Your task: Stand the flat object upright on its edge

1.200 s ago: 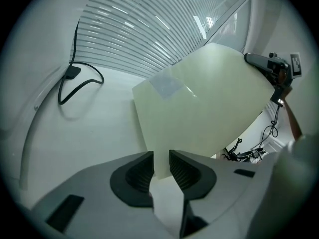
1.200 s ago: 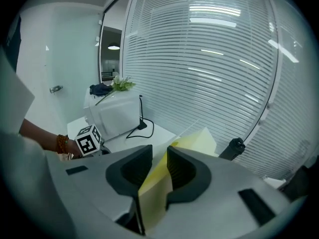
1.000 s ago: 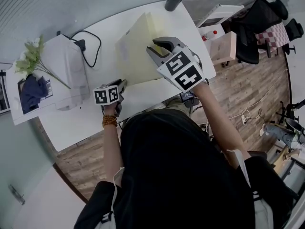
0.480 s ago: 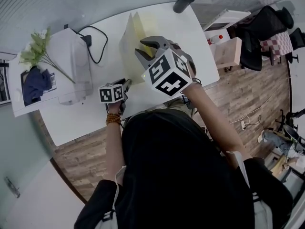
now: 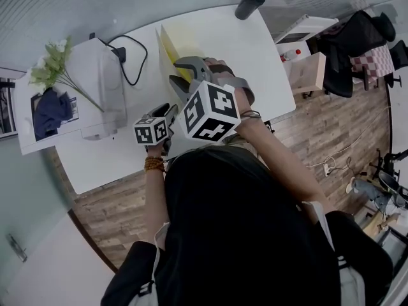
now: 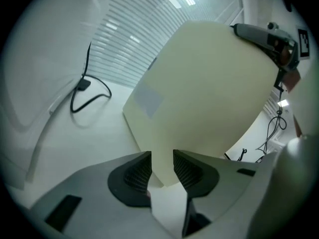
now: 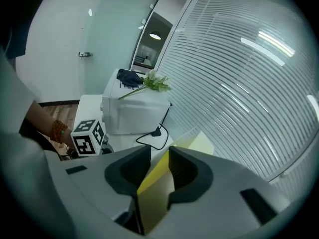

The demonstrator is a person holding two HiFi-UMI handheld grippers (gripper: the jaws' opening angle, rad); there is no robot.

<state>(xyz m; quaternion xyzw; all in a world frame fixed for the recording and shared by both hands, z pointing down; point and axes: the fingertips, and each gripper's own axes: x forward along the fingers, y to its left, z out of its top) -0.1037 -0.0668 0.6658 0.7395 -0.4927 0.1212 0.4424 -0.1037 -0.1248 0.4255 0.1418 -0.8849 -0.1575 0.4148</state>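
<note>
Your yellow folder (image 5: 167, 48) stands nearly upright on its lower edge, on the far half of the white table (image 5: 245, 62), just beyond both tools. Your right gripper (image 5: 180, 75) has it by the upper near edge. Its jaws have just been widening, yet in the right gripper view the folder fills the gap with a pad against each face. Your left gripper (image 5: 167, 111), at 6 o'clock of the folder, has also just been opening. Its jaws stand apart, and the folder's lower corner shows in the gap without either pad pressing it.

A black cable (image 5: 132, 57) loops on the table at the folder's 9 o'clock, just beside it. Past the cable sits a white printer (image 5: 105, 91) carrying a sprig of flowers (image 5: 48, 69) and a dark cloth (image 5: 50, 115). A dark cylinder (image 5: 250, 2) stands at 1 o'clock by the table's far corner, well apart.
</note>
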